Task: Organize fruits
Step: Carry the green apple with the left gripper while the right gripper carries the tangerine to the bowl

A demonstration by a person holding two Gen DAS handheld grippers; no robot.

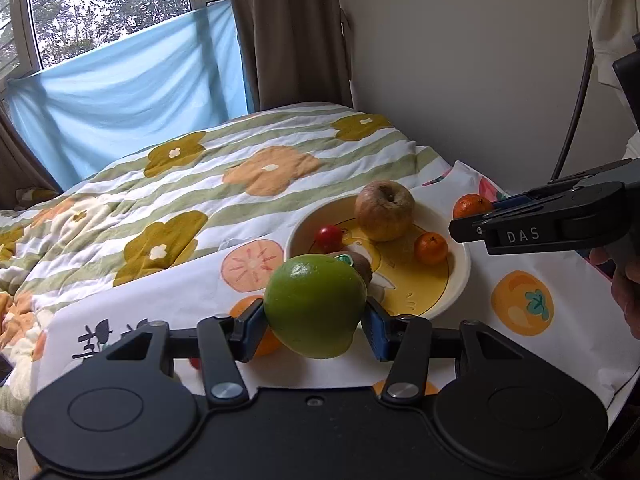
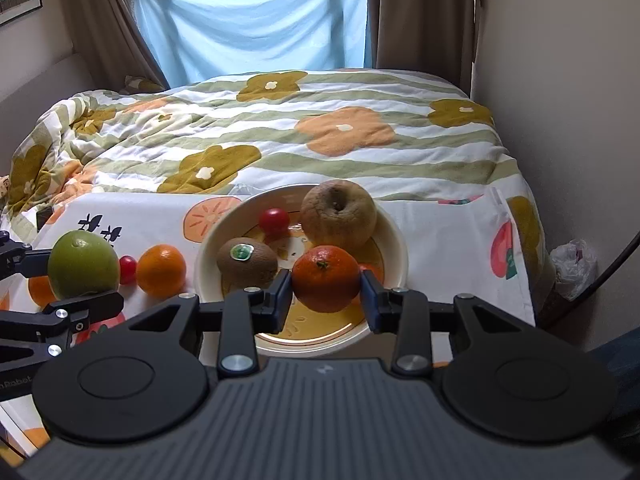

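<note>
My left gripper [image 1: 315, 325] is shut on a large green fruit [image 1: 315, 306], held above the cloth to the left of the bowl; the fruit also shows in the right wrist view [image 2: 83, 263]. My right gripper [image 2: 325, 298] is shut on an orange tangerine [image 2: 326, 278], held over the near rim of the cream bowl [image 2: 394, 240]. The bowl [image 1: 460, 280] holds a wrinkled brown apple [image 2: 338, 214], a kiwi with a sticker [image 2: 247, 262], a cherry tomato [image 2: 274, 220] and a small tangerine [image 1: 431, 248]. In the left wrist view the right gripper [image 1: 470, 228] comes in from the right with its tangerine [image 1: 472, 206].
A loose tangerine [image 2: 161, 269] and a cherry tomato [image 2: 128, 269] lie on the fruit-print cloth [image 2: 440, 216] left of the bowl. The flowered quilt [image 2: 280, 136] covers the bed behind. A wall [image 2: 560, 80] and a plastic bag [image 2: 574, 262] are at the right.
</note>
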